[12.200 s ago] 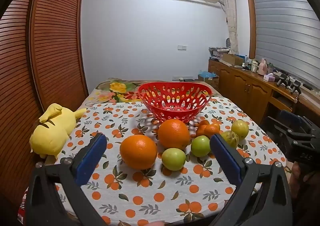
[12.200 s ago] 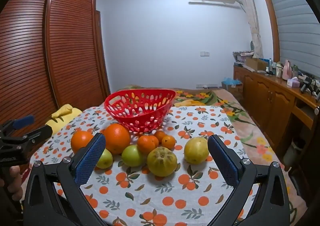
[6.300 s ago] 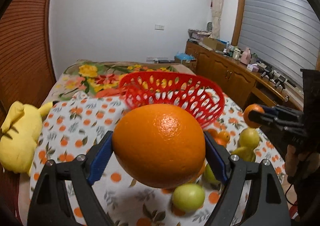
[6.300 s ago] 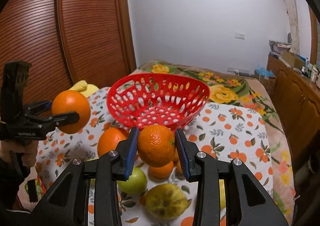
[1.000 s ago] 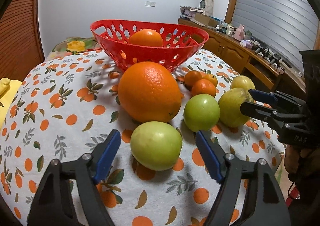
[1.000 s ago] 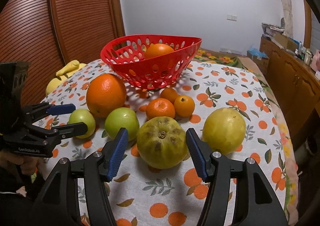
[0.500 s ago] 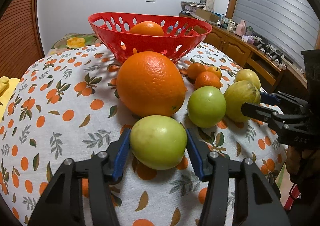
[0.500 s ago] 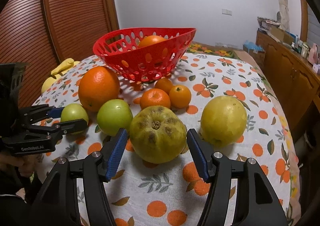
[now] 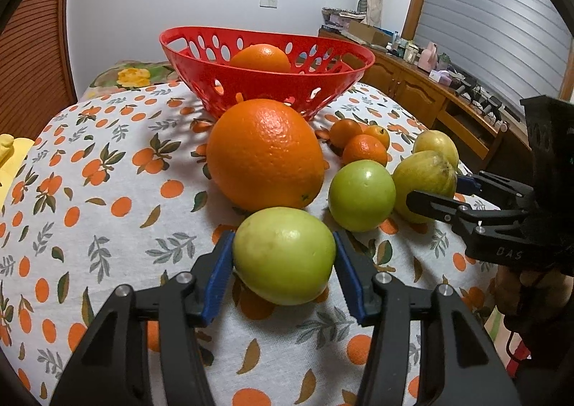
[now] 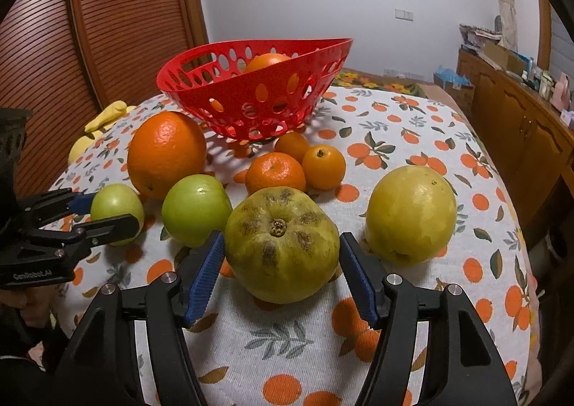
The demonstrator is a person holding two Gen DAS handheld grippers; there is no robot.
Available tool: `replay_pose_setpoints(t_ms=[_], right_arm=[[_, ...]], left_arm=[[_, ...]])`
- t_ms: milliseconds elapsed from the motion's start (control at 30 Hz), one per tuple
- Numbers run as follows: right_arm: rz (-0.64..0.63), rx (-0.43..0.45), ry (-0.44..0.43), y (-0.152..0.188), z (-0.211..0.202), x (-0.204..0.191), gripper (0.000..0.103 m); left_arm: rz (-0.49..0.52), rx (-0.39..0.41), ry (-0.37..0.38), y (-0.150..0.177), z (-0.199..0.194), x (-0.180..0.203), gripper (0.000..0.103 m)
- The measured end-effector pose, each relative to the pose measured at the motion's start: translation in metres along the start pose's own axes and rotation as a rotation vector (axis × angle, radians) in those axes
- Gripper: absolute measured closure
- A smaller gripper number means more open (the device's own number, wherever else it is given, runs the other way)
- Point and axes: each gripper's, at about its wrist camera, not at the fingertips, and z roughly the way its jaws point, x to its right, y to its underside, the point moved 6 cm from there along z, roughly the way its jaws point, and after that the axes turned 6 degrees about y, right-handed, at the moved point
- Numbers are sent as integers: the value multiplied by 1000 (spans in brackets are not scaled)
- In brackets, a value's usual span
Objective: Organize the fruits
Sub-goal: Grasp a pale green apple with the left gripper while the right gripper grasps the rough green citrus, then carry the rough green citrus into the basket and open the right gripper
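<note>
Left wrist: my left gripper point(image 9: 283, 259) pinching a green fruit point(image 9: 284, 255) on the tablecloth point(image 9: 107, 226), red basket point(image 9: 267, 77) ahead cradling an orange point(image 9: 260, 57); right wrist: my right gripper point(image 10: 281, 262) bracketing a mottled fruit point(image 10: 282, 250), pads point(image 10: 206, 271) seemingly touching, wooden cabinets point(image 10: 520, 133) running rightward.

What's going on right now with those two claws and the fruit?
Left gripper shut on green fruit. Right gripper closing around blotchy yellow fruit, contact unclear. One orange in red basket. Path clear.

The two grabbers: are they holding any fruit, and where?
The left gripper pinches a green fruit by its sides. The right gripper closes around the blotchy fruit; whether its pads touch cannot be told.
</note>
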Motion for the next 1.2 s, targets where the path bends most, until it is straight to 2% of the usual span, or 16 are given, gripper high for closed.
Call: replay_pose_setpoints(t_ms=[167,433,800,1200], right_arm=[[2,7,-28,-1,-3,-1,39],[8,72,-64,-22,-26,2,39],[-31,155,-84,-71,-41,-3,39],[-45,174,-122,-119,-29,-18,39]], left_arm=[[0,15,4,-4,-6,1,49],[4,41,5,-14,-15,2,50],[6,103,-9,-43,-34,-6,50],[12,140,-30,-67,-43,-17,50]])
